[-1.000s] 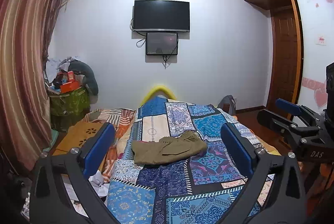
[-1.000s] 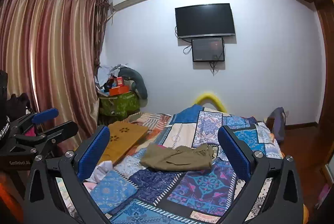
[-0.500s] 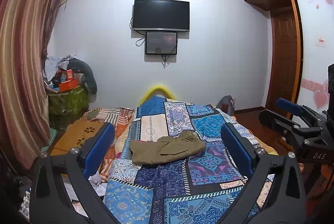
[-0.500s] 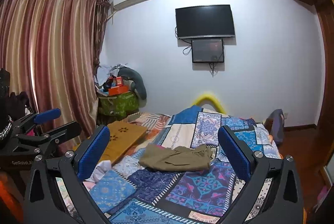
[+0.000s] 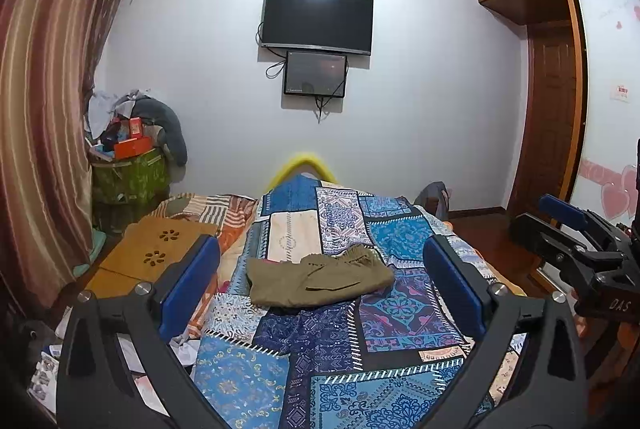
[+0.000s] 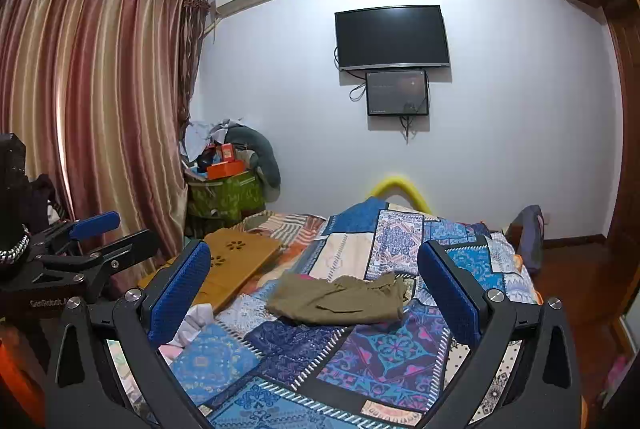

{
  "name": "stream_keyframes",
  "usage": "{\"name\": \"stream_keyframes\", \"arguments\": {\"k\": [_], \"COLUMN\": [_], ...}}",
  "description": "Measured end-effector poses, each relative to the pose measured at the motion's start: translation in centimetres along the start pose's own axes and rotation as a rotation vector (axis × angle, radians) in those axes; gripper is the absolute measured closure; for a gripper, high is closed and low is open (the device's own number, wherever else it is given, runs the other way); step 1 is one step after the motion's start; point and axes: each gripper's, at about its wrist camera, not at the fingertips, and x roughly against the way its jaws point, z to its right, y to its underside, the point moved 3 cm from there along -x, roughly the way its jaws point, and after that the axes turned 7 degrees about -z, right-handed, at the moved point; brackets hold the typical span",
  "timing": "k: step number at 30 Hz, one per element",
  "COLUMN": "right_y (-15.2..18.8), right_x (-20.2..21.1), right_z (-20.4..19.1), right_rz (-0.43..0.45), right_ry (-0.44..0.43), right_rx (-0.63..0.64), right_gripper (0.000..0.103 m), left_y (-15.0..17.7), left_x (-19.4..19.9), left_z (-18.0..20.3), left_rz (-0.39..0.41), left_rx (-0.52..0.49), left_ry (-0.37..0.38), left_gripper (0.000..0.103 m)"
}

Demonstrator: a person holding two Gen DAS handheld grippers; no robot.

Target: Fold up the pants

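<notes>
Olive-brown pants [image 5: 316, 281] lie in a folded, slightly rumpled bundle on the middle of a bed with a blue patchwork quilt [image 5: 320, 349]. They also show in the right wrist view [image 6: 340, 299]. My left gripper [image 5: 320, 277] is open and empty, held above the near end of the bed, well short of the pants. My right gripper [image 6: 316, 285] is open and empty too, at about the same distance. Each gripper shows at the edge of the other's view: the right one [image 5: 568, 229], the left one [image 6: 92, 229].
A wooden lap board [image 5: 156, 249] lies on the bed's left side, beside striped bedding. A green box piled with clutter [image 5: 128, 173] stands by the curtain. A TV [image 5: 316, 21] hangs on the far wall. A wooden wardrobe and door [image 5: 552, 117] stand right.
Both grippers have shifted only slightly, a touch to the left and back. The pants have not moved and both grippers stay open.
</notes>
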Motion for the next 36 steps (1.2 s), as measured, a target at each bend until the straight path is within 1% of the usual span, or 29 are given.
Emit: {"name": "stream_keyframes", "arguments": {"k": [36], "right_y": [0.3], "right_x": [-0.1], "right_z": [0.4], "right_rz": [-0.002], "right_ry": [-0.003], "right_rx": [-0.019], "right_gripper": [0.000], "left_y": [-0.2], "left_x": [0.0], "left_z": [1.5], "left_rz": [0.005], "left_rx": [-0.046], "left_ry": [0.018], "left_gripper": [0.000]}}
